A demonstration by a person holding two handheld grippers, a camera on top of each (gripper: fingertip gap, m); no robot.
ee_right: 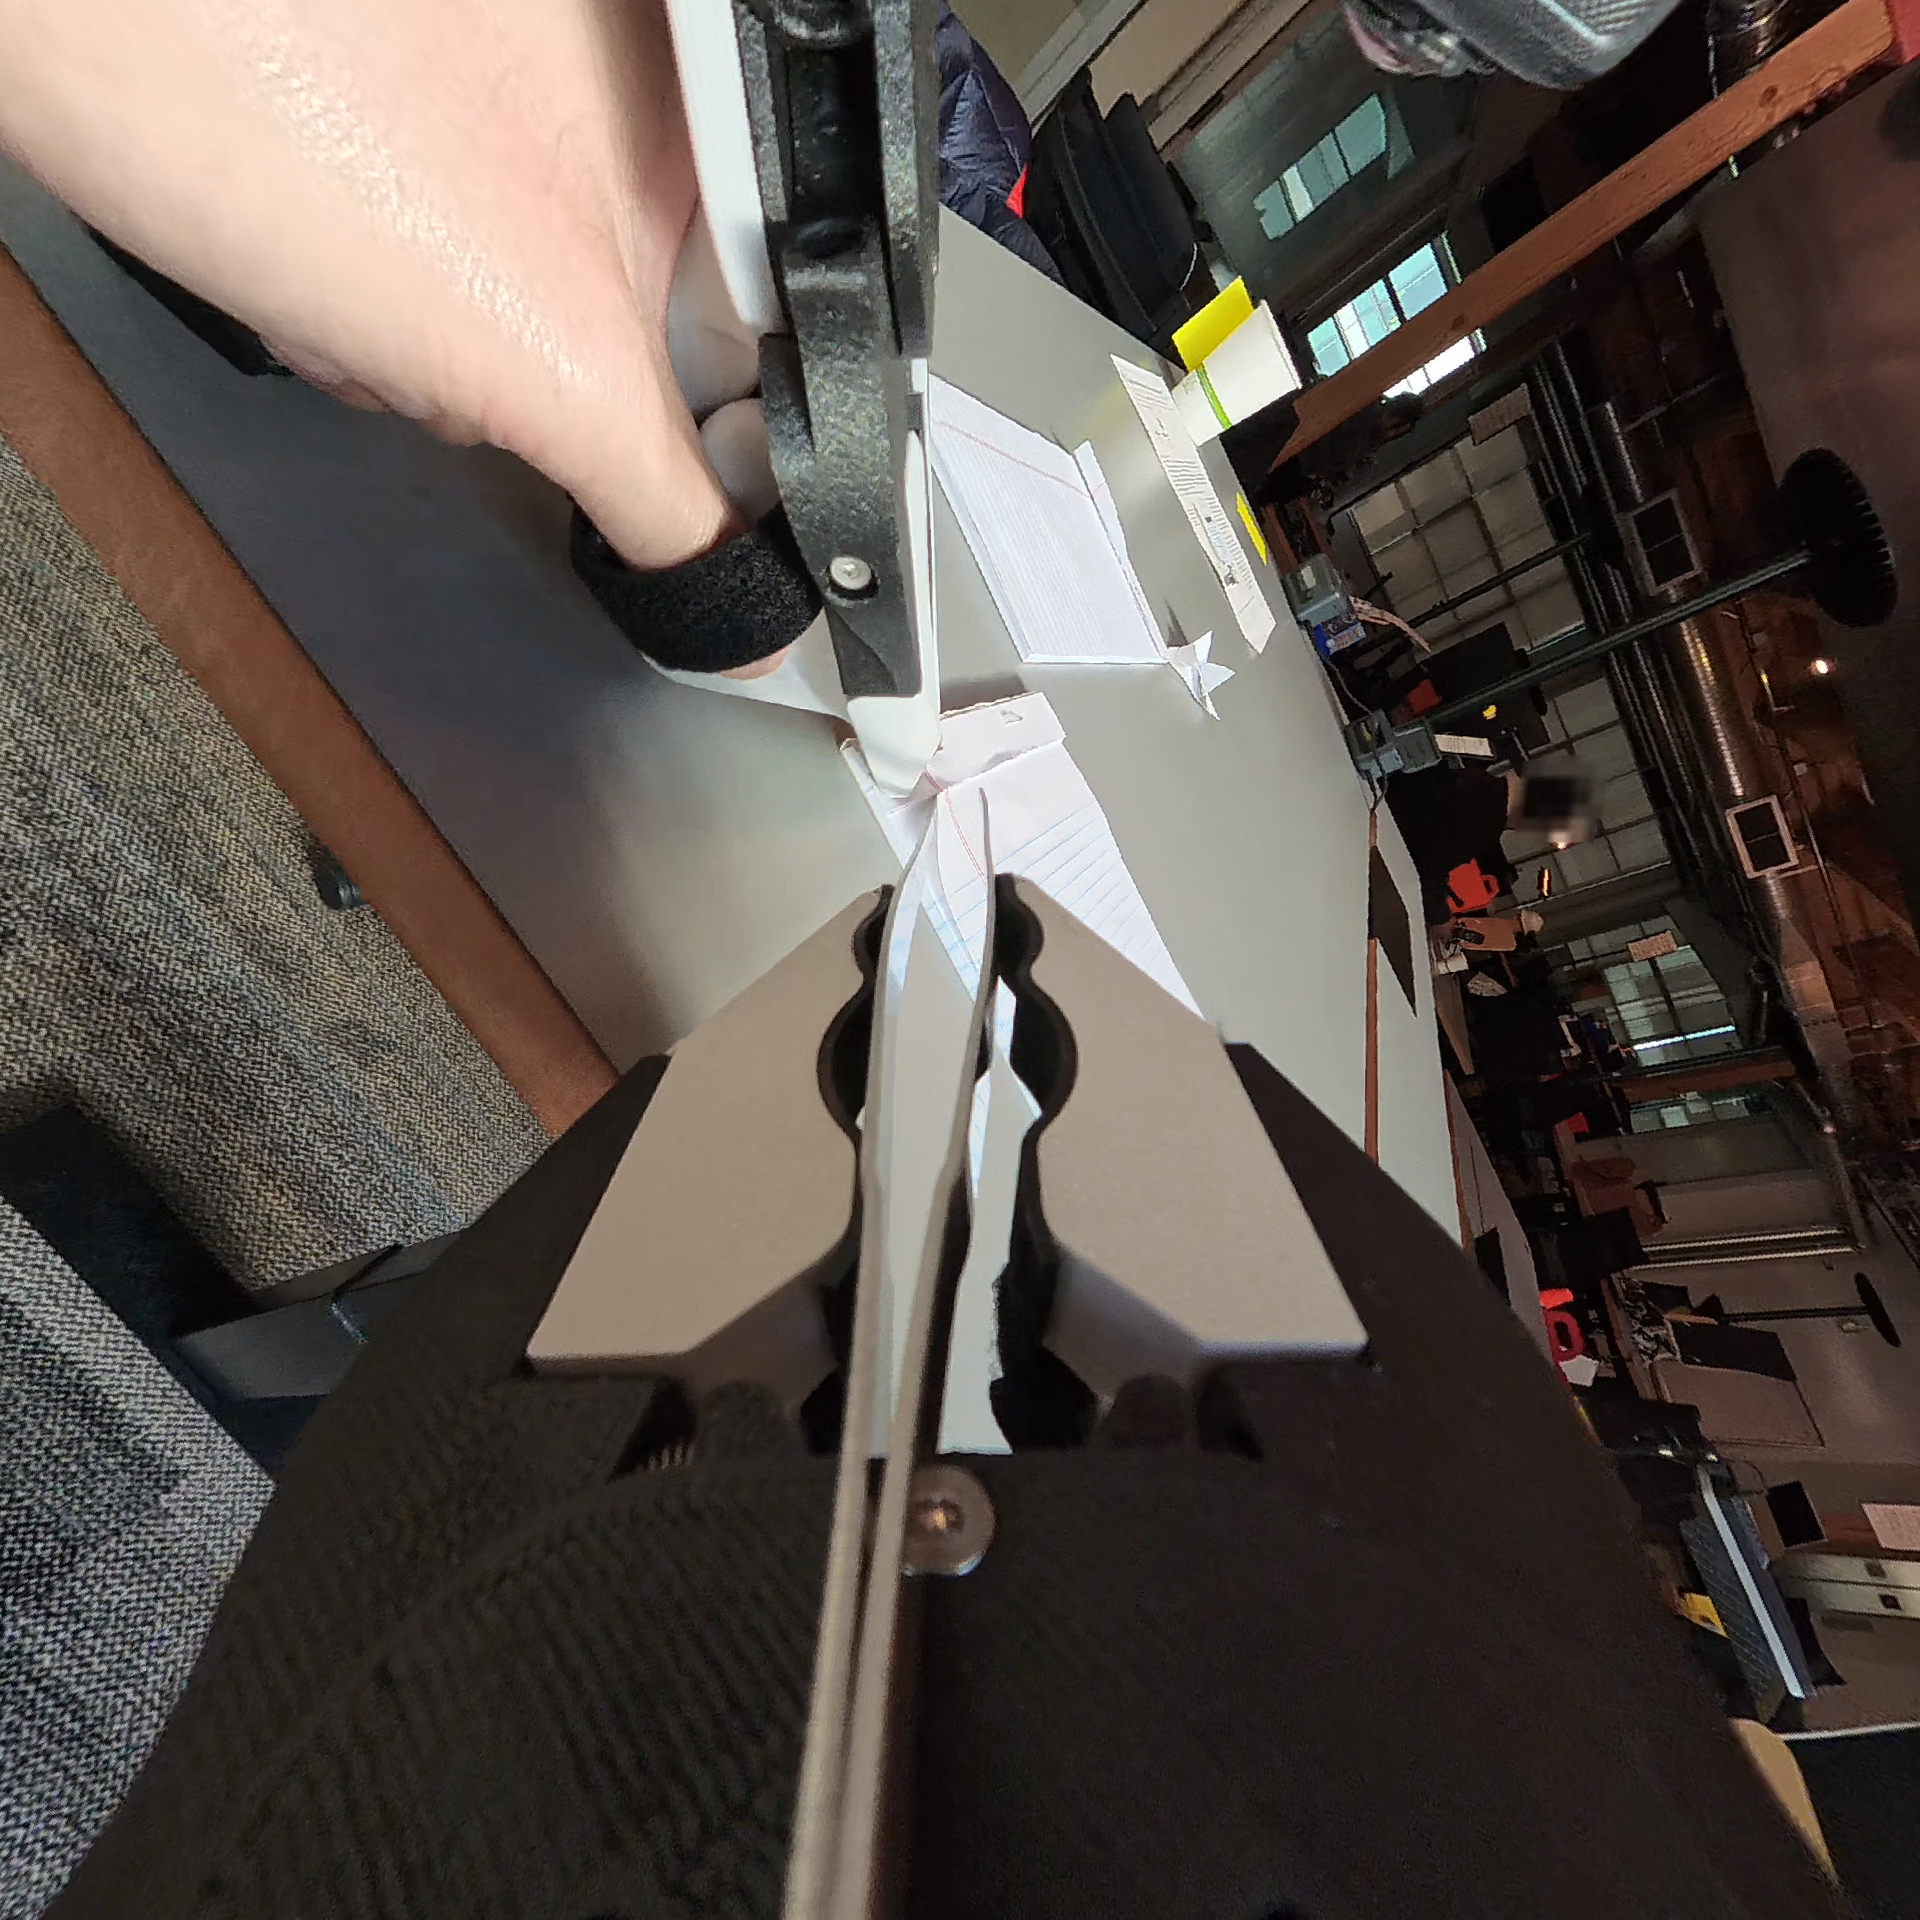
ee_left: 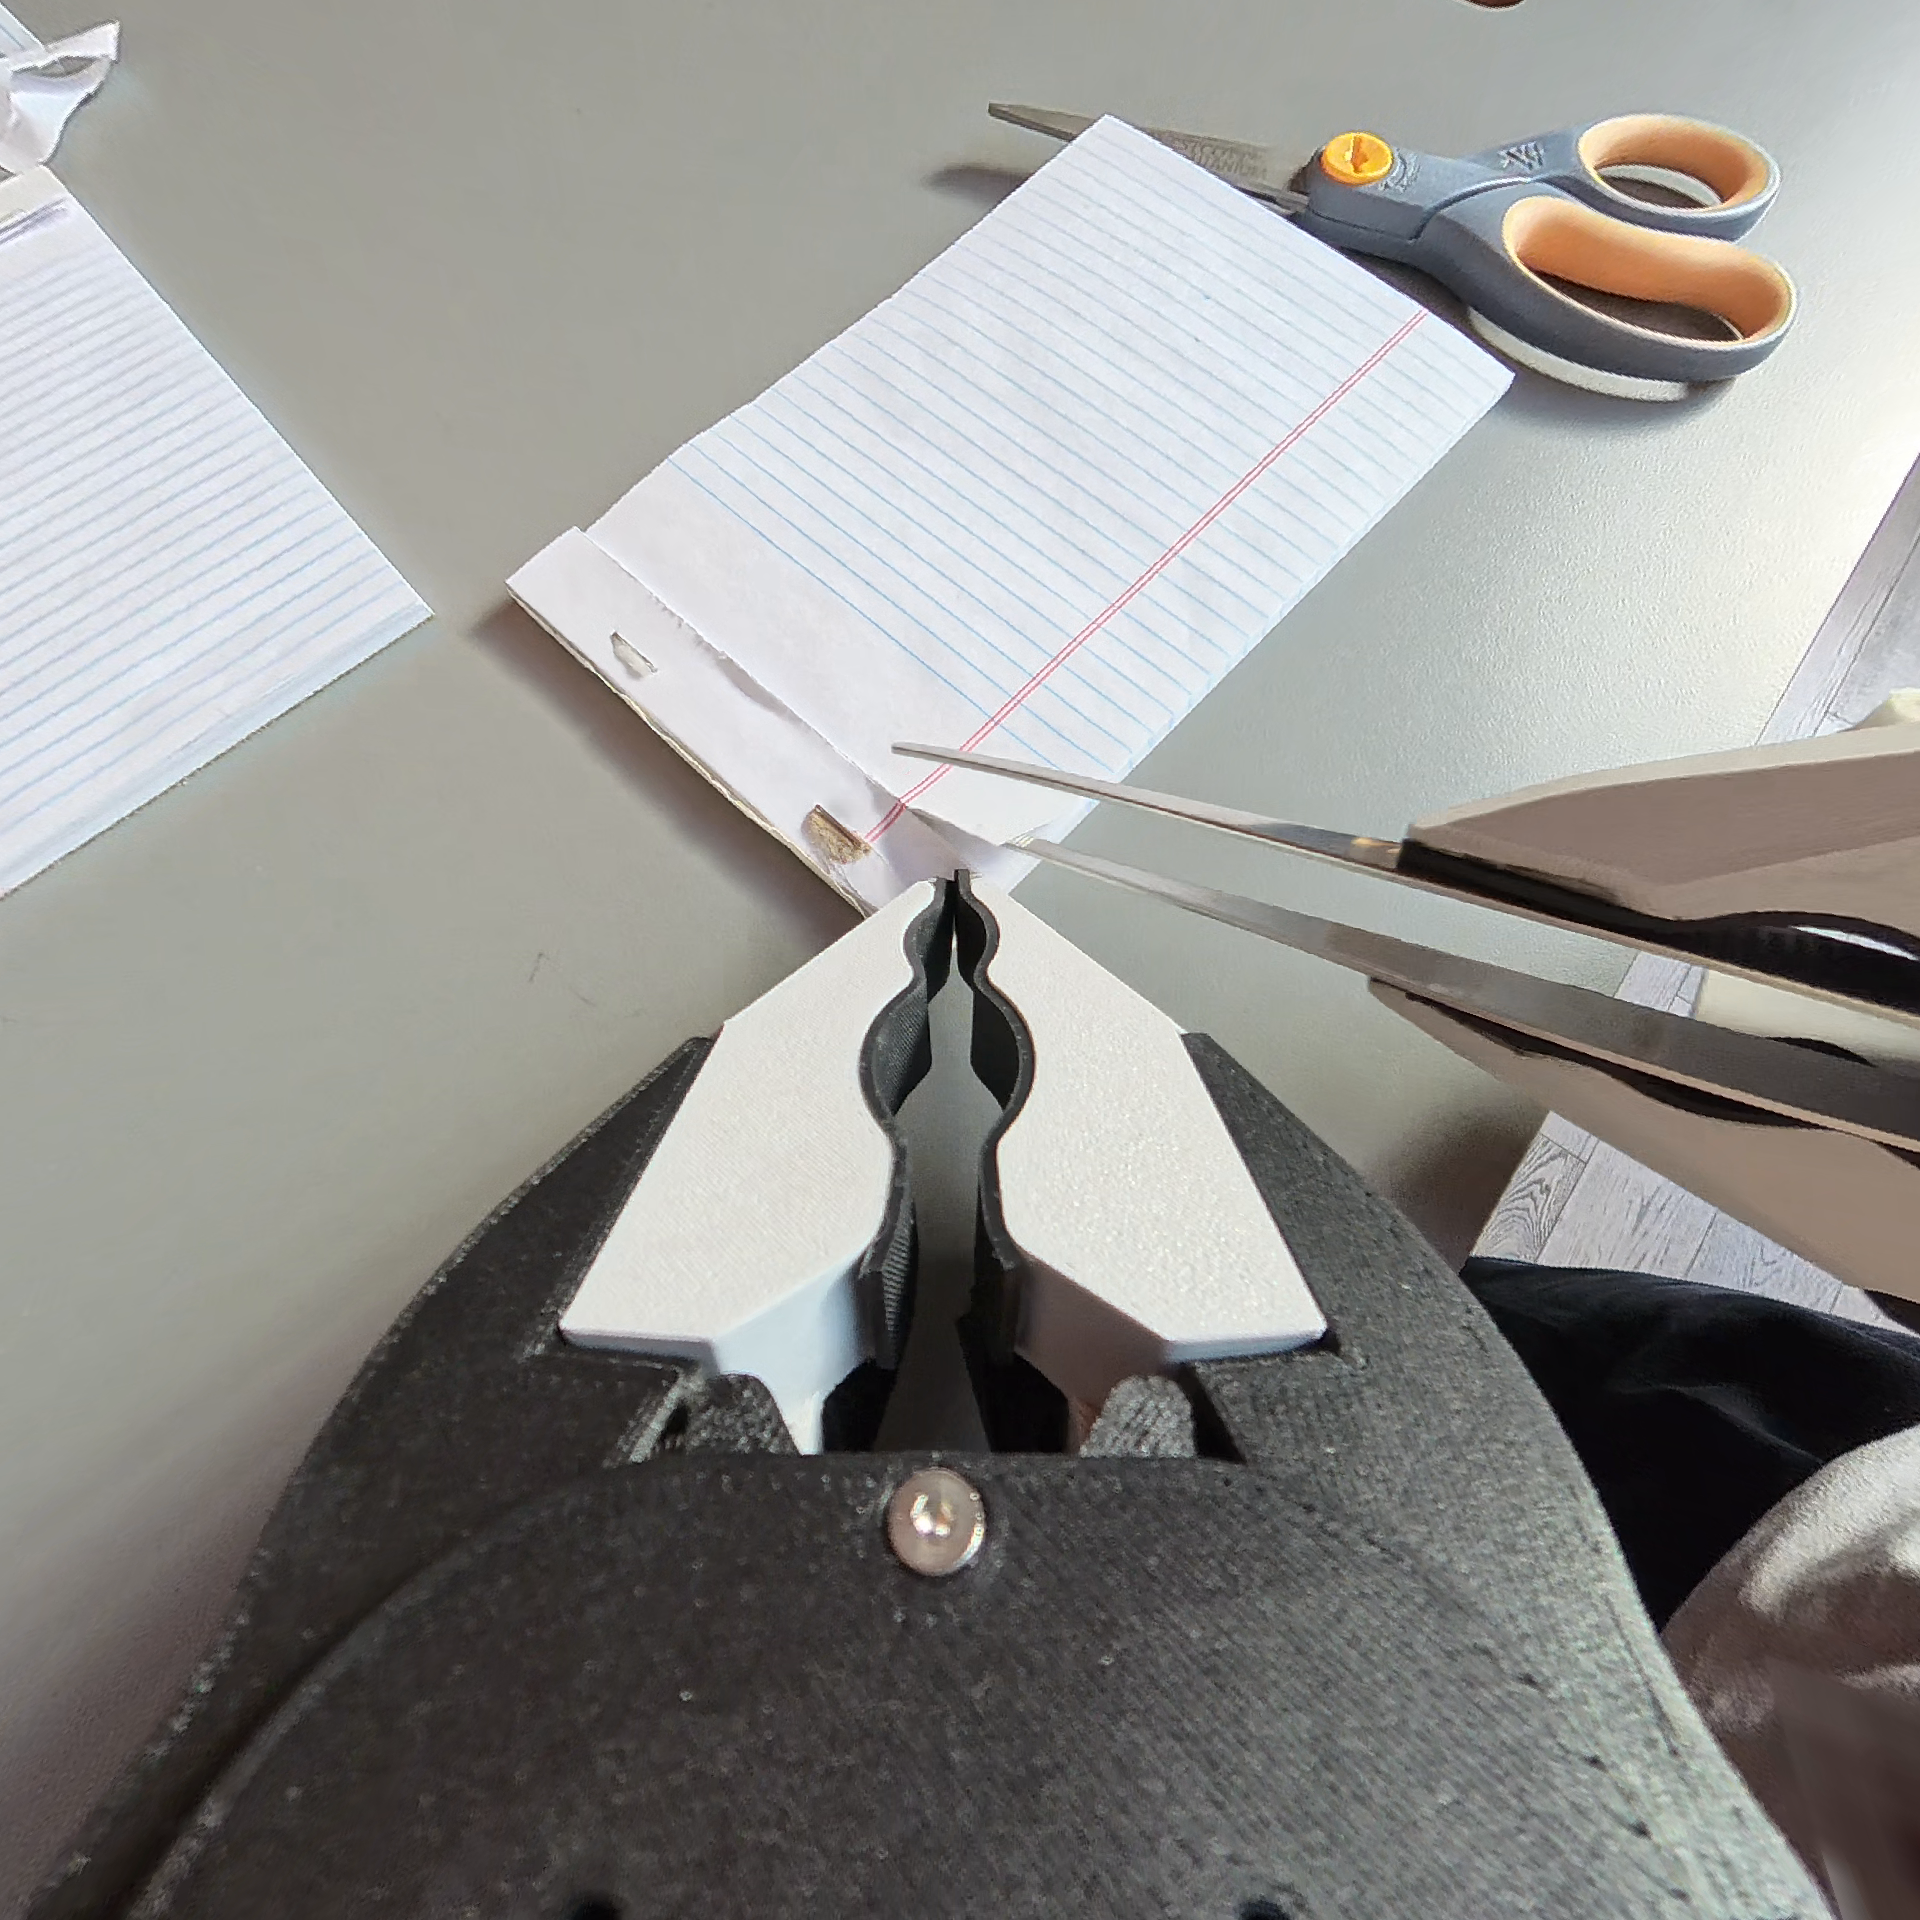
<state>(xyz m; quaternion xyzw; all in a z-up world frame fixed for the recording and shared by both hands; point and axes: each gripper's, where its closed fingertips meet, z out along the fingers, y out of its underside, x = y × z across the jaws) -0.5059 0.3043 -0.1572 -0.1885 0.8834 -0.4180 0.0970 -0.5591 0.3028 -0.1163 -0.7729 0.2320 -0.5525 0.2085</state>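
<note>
Left gripper: the left gripper is reaching to the near corner of the lined notepad, its fingers pressed together at the tips on the pad's corner.
Right gripper: the right gripper is holding two thin metal blades between its fingers, the blades spreading apart toward their tips over the pad's edge.
Notepad: it is lying flat on the grey worktop.
Surroundings: grey-and-orange scissors are lying at the pad's far end; a loose lined sheet is lying to the left.
Hand: a hand is gripping the left gripper.
</note>
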